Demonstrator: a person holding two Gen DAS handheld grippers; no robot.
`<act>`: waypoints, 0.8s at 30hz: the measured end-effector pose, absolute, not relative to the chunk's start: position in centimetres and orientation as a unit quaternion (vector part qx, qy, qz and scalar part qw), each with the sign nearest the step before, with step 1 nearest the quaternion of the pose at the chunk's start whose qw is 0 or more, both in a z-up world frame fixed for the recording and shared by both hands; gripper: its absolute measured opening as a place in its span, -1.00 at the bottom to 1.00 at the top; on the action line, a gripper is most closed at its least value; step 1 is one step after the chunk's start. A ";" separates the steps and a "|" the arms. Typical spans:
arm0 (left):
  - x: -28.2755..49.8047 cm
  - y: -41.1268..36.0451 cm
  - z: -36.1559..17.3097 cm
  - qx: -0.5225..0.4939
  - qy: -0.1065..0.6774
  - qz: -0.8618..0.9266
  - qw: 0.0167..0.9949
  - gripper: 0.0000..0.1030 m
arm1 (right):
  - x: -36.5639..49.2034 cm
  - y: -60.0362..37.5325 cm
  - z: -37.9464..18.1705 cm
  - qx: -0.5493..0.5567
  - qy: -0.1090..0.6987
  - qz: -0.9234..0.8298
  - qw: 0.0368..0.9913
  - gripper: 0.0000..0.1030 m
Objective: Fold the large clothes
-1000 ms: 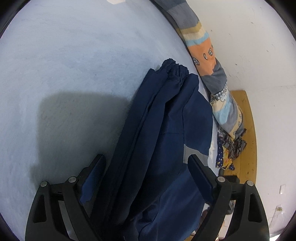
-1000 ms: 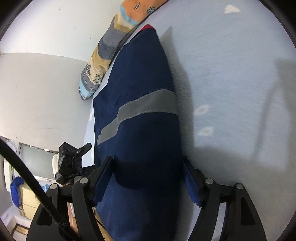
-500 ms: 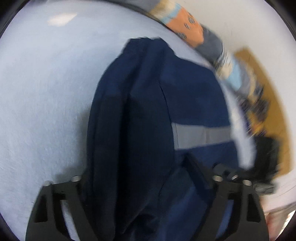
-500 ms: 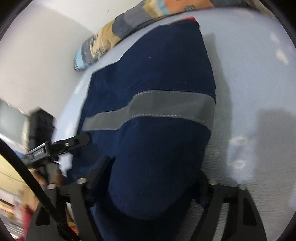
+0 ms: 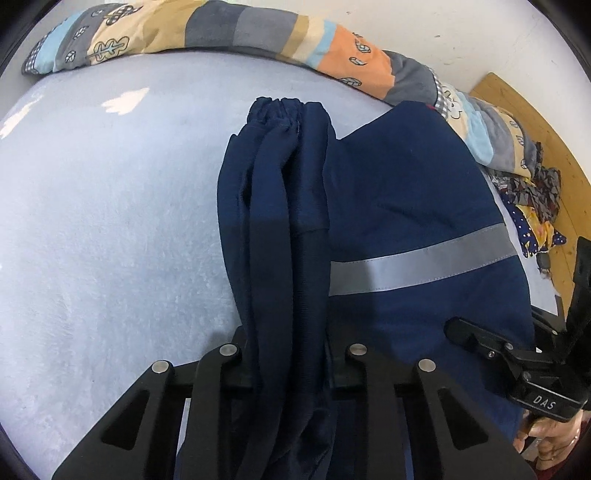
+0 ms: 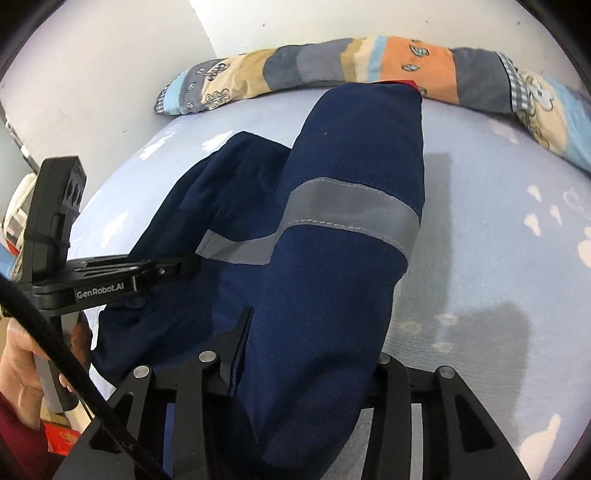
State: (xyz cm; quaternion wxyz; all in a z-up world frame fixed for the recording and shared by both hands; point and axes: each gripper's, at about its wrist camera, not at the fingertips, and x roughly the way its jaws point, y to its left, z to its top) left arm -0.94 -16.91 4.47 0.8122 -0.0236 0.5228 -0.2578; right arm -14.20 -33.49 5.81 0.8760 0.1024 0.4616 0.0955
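A navy jacket (image 5: 406, 206) with a grey reflective stripe (image 5: 424, 262) lies folded lengthwise on the pale blue bed (image 5: 110, 221). Its sleeves, with gathered cuffs (image 5: 284, 107), run along the left side. My left gripper (image 5: 286, 354) is closing its jaws on the bunched sleeves, and the fabric fills the gap between them. In the right wrist view my right gripper (image 6: 310, 354) is closing on the jacket's (image 6: 351, 258) thick near right edge, which bulges up between the fingers. Each gripper shows in the other's view, the right gripper (image 5: 480, 343) and the left gripper (image 6: 173, 267).
A rolled patchwork blanket (image 5: 221, 33) lies along the white wall at the bed's far edge. A wooden board (image 5: 546, 122) with patterned cloth (image 5: 532, 206) is at the right. A person's hand (image 6: 18, 354) and a black cable (image 6: 74, 373) are at the lower left.
Both grippers' jaws have drawn in from wide apart onto the jacket. Both views have rolled and risen, so the blanket now runs across the top.
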 end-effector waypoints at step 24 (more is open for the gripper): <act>-13.2 -24.6 11.4 0.019 0.445 -0.327 0.833 -0.57 | -26.7 -40.0 12.2 0.105 0.432 0.046 0.895 -0.14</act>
